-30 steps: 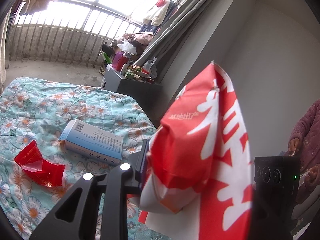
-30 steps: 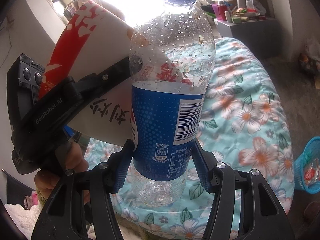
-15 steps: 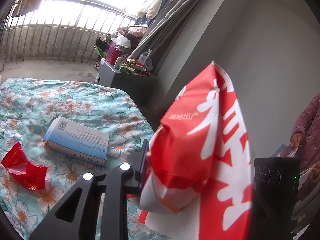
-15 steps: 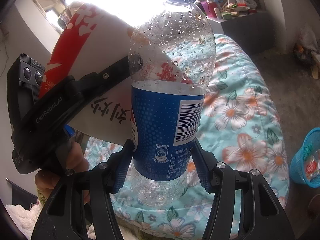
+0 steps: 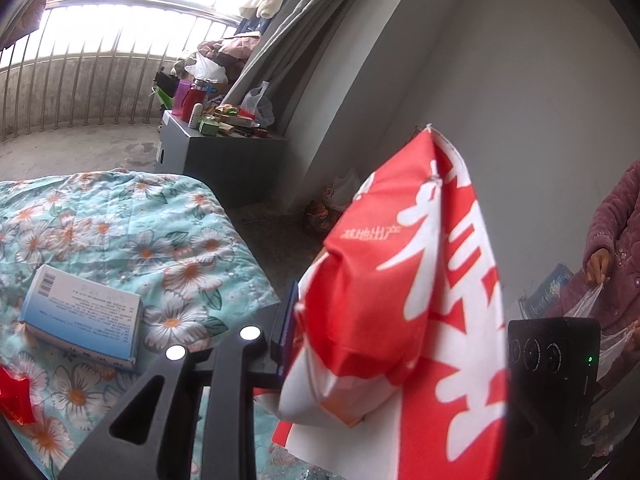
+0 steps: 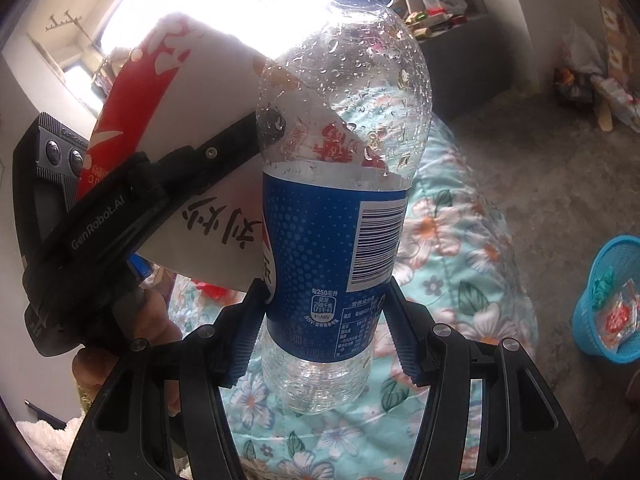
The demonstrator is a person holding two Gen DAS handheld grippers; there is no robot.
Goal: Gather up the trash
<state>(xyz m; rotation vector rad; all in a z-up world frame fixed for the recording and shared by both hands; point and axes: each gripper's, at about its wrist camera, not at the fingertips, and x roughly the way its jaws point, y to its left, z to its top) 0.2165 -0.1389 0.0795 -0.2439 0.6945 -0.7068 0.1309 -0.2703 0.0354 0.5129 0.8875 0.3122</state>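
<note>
My left gripper (image 5: 336, 344) is shut on a red and white paper bag (image 5: 404, 308), held above the bed's right edge; the bag hides its right finger. The bag (image 6: 192, 120) and the left gripper's body (image 6: 132, 216) also show in the right wrist view. My right gripper (image 6: 324, 340) is shut on an empty clear plastic bottle (image 6: 336, 216) with a blue label and blue cap, held upright above the bed. A blue and white box (image 5: 84, 316) and a red wrapper (image 5: 14, 396) lie on the floral bedspread (image 5: 132, 224).
A blue basket (image 6: 608, 304) holding wrappers stands on the floor right of the bed. A grey cabinet (image 5: 216, 156) with bottles and boxes is beyond the bed. A person in pink (image 5: 616, 248) holds a plastic bag at the right. More bags lie by the wall.
Both grippers have swung right with their loads. The box and red wrapper have slid left in the left wrist view. The blue basket has come further into the right wrist view.
</note>
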